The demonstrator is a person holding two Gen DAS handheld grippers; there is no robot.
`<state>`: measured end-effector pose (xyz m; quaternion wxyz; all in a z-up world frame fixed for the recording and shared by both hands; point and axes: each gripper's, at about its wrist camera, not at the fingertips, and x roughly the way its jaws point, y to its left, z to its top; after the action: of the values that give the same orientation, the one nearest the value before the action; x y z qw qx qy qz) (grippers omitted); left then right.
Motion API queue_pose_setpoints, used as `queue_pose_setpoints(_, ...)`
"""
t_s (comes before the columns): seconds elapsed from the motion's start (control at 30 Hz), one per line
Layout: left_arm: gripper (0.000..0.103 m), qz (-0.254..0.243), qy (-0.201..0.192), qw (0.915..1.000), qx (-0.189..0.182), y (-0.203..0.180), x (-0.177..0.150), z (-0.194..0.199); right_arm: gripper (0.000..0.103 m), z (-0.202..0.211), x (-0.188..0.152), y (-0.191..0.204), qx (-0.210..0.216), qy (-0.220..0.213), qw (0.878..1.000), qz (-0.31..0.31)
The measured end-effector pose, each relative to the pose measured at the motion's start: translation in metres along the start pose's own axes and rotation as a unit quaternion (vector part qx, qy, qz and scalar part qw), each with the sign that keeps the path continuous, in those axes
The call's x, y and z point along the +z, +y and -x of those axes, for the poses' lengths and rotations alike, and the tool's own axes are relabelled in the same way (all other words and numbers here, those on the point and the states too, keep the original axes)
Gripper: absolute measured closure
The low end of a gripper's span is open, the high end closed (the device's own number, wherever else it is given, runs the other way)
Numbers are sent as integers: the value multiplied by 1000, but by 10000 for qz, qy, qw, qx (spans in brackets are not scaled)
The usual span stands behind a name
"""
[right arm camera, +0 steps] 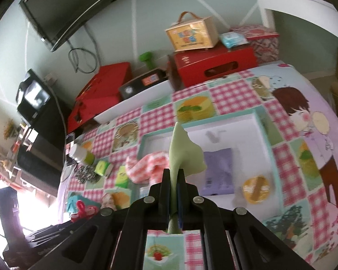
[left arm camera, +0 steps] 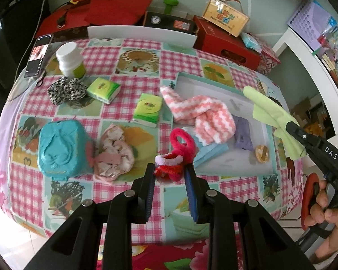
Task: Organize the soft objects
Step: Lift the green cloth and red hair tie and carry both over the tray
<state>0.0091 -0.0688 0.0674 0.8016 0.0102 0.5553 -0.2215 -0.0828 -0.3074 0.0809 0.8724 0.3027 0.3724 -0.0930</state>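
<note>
1. Left gripper [left arm camera: 170, 175]: jaws closed on red knitted item [left arm camera: 169, 167], held above the tablecloth [left arm camera: 128, 45]
2. Right gripper [right arm camera: 174, 177]: jaws clamped on green cloth [right arm camera: 184, 150], carried over white tray [right arm camera: 247, 118]
3. Step judged: transfer to tray; lowering and release required next

We see a white pill bottle [left arm camera: 68, 59] w/ green label at far left of the surface [left arm camera: 144, 47], a phone [left arm camera: 37, 55] just beside it. Behind: red box [left arm camera: 223, 42] w/ yellow handled case [left arm camera: 225, 19] on top, green dumbbell [left arm camera: 170, 4], TV [right arm camera: 63, 6] on wall.
</note>
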Motion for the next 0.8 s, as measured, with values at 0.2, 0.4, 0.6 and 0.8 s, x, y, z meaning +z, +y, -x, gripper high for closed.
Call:
queue_pose_setpoints(0.2, 76, -174, 63, 9998, -55, -18, 9, -12, 98, 2, 5, -25, -246, -78, 9996, -150)
queue_pose_setpoints(0.4, 76, -399, 173, 9990, -112, -38, 20, -31, 98, -3, 10, -46, -472, -101, 9984, -280)
queue_pose_setpoints(0.6, 76, -564, 360, 9975, -205, -54, 29, -53, 98, -17, 15, -62, -666, -35, 9972, -329)
queue_pose_setpoints(0.8, 76, -840, 575, 9944, -270, -77, 31, -76, 98, -41, 15, -72, -786, 160, 9962, -337)
